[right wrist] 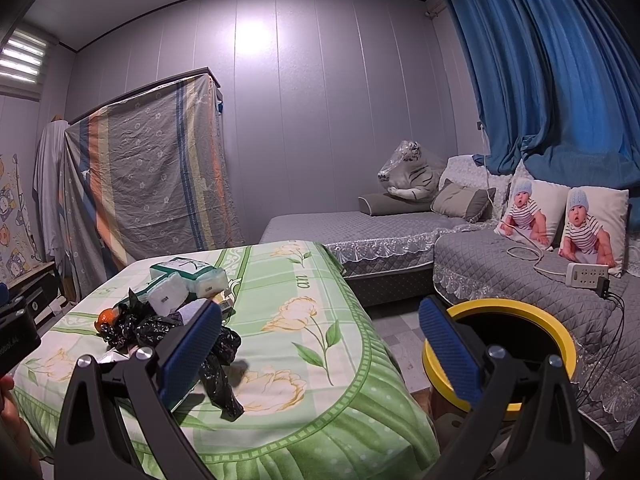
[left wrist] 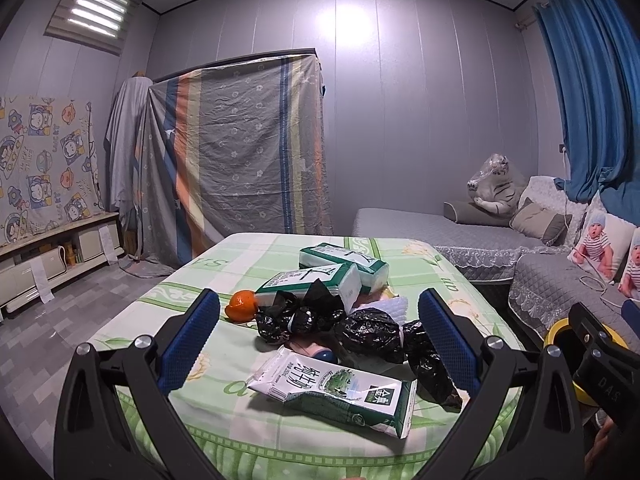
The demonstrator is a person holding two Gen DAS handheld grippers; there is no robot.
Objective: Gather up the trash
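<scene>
**Both grippers wide open over a littered table**

The milk pouch (left wrist: 334, 394) lies flat on the near part of the table (left wrist: 280, 440), its long axis running from near right to far left in the left wrist view, the crimped end pointing far left. It is white with a green printed panel and dark characters, and looks crumpled and slack. Just behind it, crumpled black bags (left wrist: 360, 332) sprawl in a glossy heap; one tail trails toward the right side of the table. An orange (left wrist: 241, 305) sits at the left end of the heap, touching the black plastic. Two tissue packs (left wrist: 340, 272), green and white, lie behind, long axes slanting from near left to far right, one overlapping the other.

The left gripper (left wrist: 320, 340) is spread wide, holding nothing, its blue pads framing the pouch and bags. The right gripper (right wrist: 320, 356) is equally wide and empty; its left pad stands in front of the black bags, its right pad in front of the bin (right wrist: 560, 344). The bin, yellow-rimmed with a dark inside, stands on the floor just beside the table's right edge, near the sofa (right wrist: 500, 264).
</scene>
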